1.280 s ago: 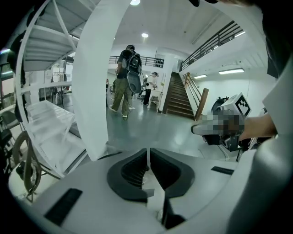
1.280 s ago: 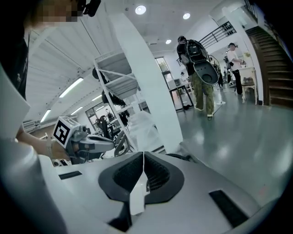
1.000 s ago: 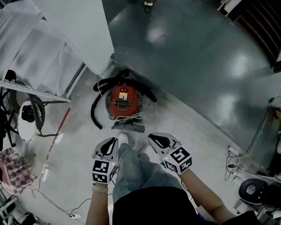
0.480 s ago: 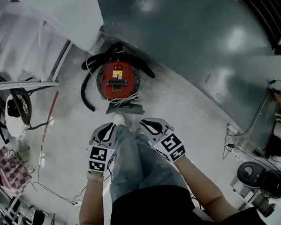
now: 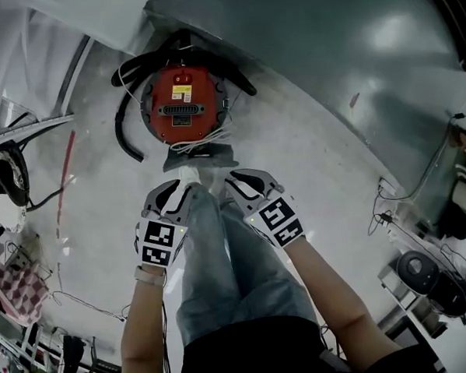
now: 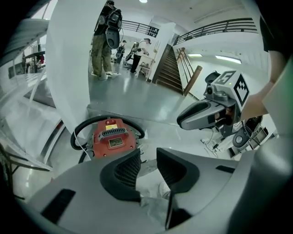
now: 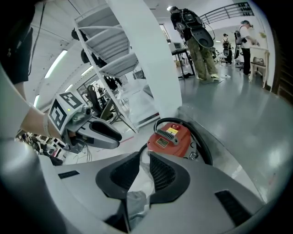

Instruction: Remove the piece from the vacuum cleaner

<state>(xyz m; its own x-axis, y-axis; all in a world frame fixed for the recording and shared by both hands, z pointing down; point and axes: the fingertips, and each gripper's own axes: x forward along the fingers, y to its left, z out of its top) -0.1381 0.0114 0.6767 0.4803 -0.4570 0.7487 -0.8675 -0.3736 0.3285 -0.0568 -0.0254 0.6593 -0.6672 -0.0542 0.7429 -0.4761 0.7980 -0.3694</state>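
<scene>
In the head view, the round red vacuum cleaner (image 5: 183,105) stands on the pale floor (image 5: 310,170) just ahead of the left tongs (image 5: 169,194) and right tongs (image 5: 248,182), with a black hose (image 5: 121,125) curled round it and a flat dark-grey piece (image 5: 200,156), perhaps a nozzle, at its near edge. In the left gripper view, the left tongs' ribbed black pads are opening with nothing between them, and the glossy canister sits beyond, left of the gap. In the right gripper view, the right tongs stand narrowly apart and empty, the canister just beyond.
</scene>
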